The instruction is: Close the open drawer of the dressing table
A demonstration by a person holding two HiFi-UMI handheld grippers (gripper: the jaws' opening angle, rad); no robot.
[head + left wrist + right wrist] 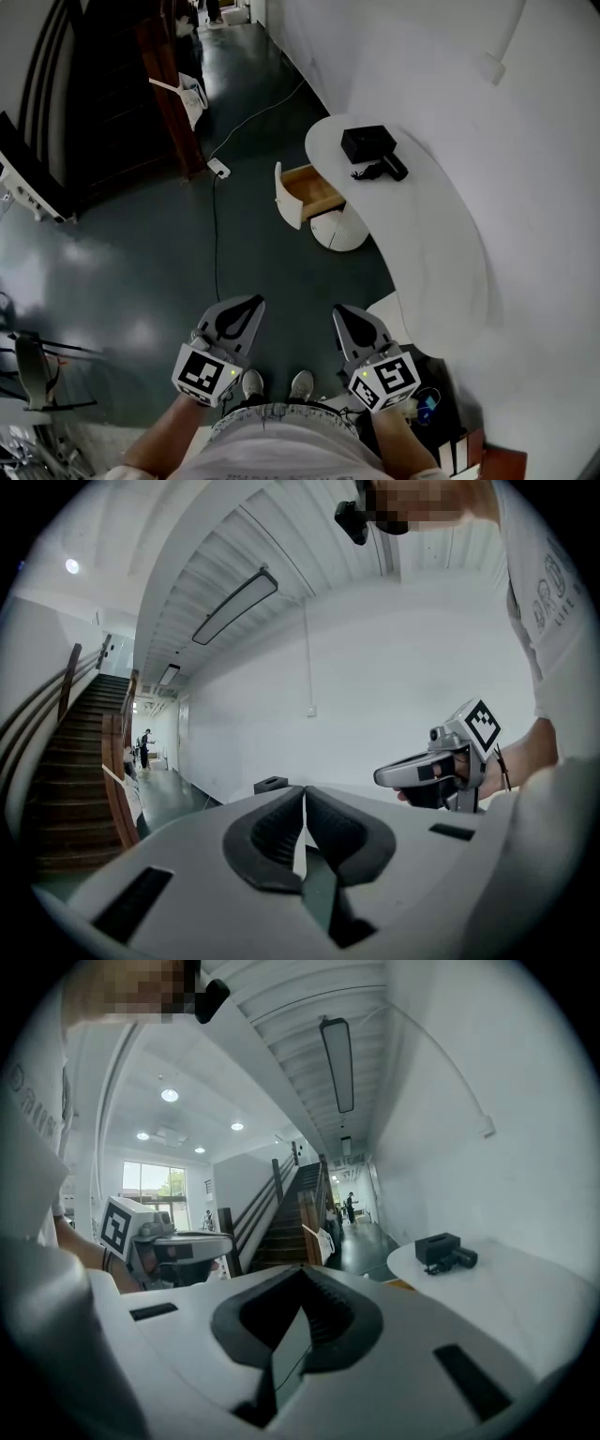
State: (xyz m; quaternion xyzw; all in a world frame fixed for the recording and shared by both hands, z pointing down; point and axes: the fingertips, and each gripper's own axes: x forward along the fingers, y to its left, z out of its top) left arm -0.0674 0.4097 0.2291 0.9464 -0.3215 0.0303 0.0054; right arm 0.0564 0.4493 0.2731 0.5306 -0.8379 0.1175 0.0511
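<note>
Head camera's up high, tipped steeply down, with the left gripper and right gripper close at the bottom edge and the dressing table well ahead on the right. Each gripper camera sits low, right behind its own jaws, facing nearly level down the corridor. Each catches the other gripper at its side, and all three views share the black box on the tabletop.

I note a black box, a black device just beside it. White cable crosses the floor to a power strip.
</note>
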